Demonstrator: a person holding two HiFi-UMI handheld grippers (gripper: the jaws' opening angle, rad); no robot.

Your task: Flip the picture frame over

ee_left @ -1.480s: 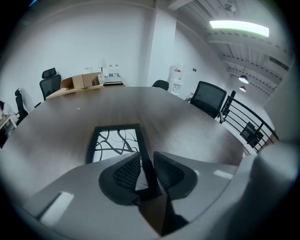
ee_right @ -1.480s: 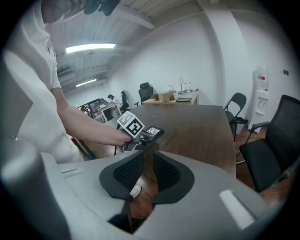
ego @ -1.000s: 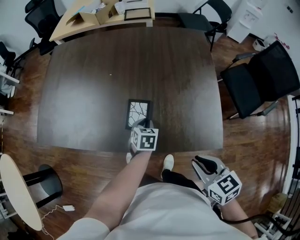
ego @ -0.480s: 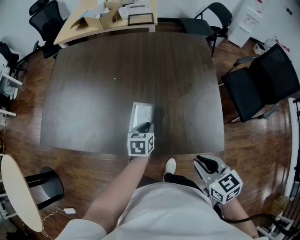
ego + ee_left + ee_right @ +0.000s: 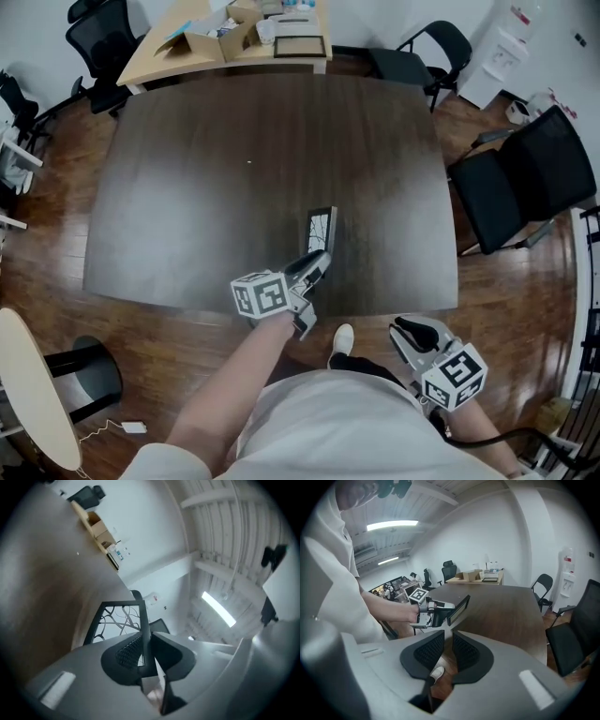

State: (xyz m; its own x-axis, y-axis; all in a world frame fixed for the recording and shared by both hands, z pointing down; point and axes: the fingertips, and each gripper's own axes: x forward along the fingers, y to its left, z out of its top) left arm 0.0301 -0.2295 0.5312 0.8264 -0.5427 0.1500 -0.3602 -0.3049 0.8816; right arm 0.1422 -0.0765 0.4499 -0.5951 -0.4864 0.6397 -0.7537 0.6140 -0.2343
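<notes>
The picture frame is black-rimmed with a branch pattern on white, and it stands on edge above the dark table near the front edge. My left gripper is shut on its near rim. In the left gripper view the frame rises out of the jaws, its rim pinched between the pads of the left gripper. From the right gripper view the frame appears tilted, its dark side showing. My right gripper hangs off the table at lower right, jaws together and empty.
Black chairs stand to the right and at the back. A light wooden desk with cardboard boxes and another frame sits behind the table. The person's shoe shows on the wood floor below the table edge.
The frame lay flat on the table; my left gripper has lifted its near end and rolled it up onto its edge, shifting right. The right gripper has stayed put.
</notes>
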